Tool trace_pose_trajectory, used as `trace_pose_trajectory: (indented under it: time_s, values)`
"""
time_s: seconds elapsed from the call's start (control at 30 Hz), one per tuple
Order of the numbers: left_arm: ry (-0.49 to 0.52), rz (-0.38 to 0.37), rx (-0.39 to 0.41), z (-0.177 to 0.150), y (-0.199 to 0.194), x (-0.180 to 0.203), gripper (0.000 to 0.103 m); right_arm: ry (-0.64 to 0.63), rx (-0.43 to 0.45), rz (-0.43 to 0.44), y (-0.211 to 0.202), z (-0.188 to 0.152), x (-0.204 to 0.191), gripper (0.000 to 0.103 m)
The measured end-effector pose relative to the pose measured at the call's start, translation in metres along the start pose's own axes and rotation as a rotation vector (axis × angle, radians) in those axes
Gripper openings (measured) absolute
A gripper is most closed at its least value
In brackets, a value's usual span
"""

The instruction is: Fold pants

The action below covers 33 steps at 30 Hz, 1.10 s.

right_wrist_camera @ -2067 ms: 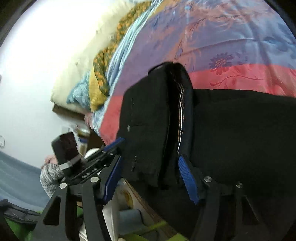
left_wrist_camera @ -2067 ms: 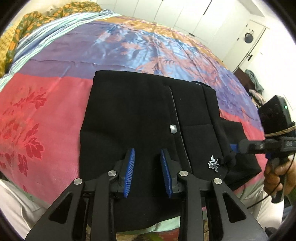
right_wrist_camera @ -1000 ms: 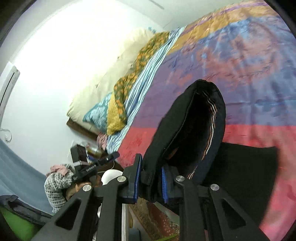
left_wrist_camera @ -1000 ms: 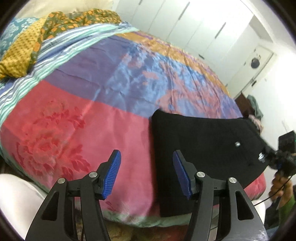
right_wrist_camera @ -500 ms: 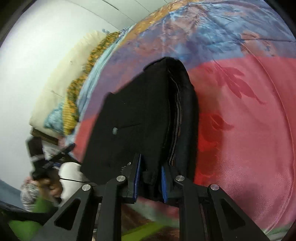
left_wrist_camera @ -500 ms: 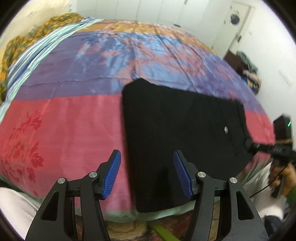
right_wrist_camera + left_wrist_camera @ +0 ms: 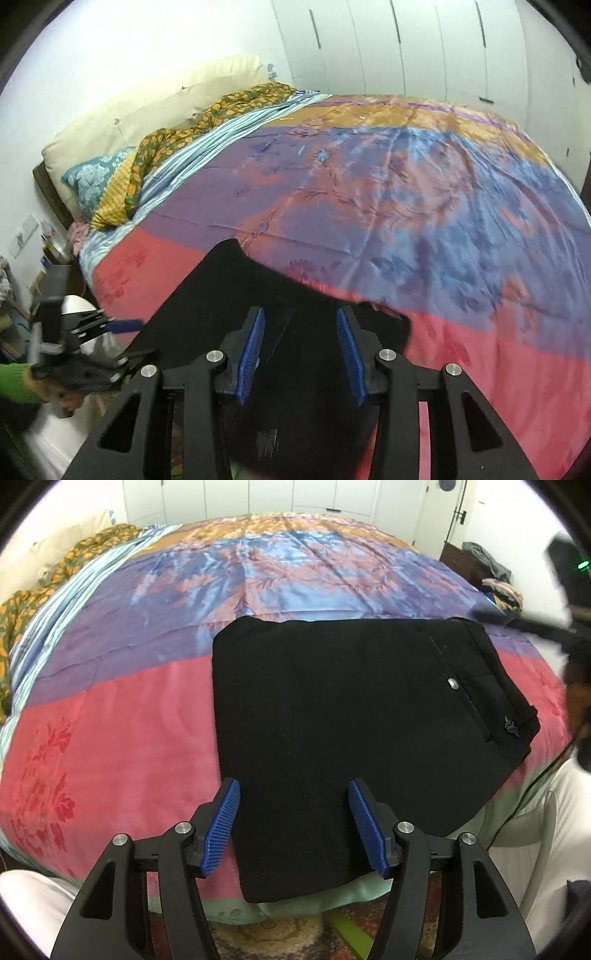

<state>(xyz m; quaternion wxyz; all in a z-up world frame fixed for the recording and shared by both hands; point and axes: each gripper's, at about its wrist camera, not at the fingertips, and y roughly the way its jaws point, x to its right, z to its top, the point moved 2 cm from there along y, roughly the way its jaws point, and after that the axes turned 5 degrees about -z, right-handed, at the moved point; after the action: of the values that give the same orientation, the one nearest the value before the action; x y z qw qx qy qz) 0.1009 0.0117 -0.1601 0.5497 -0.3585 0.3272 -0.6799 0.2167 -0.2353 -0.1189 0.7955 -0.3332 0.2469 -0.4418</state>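
The black pants [image 7: 343, 720] lie folded into a flat rectangle on the bed's near edge, waistband and a silver button [image 7: 452, 683] at the right. My left gripper [image 7: 293, 830] is open and empty, just above the folded pants' near edge. My right gripper [image 7: 300, 347] is open and empty above the pants [image 7: 236, 295], seen from the waistband side. The right gripper also shows at the far right of the left wrist view [image 7: 532, 626], and the left gripper at the far left of the right wrist view [image 7: 110, 328].
The bed has a satin cover [image 7: 280, 576] in red, purple, blue and orange bands. Pillows [image 7: 147, 107] and a yellow-green patterned cloth [image 7: 177, 136] lie at its head. White wardrobes [image 7: 424, 48] stand behind. A dresser with clothes [image 7: 484, 568] stands at the right.
My right gripper let go of the pants' waistband end after laying it down and is now open. My left gripper stayed open and swung back over the folded pants.
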Motion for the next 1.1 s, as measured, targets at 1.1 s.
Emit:
trace_pose_trajectory:
  time_s: [1.1]
  values:
    - [-0.032, 0.014, -0.031, -0.005, 0.015, -0.002, 0.074, 0.094, -0.103, -0.083, -0.027, -0.108, -0.034, 0.038]
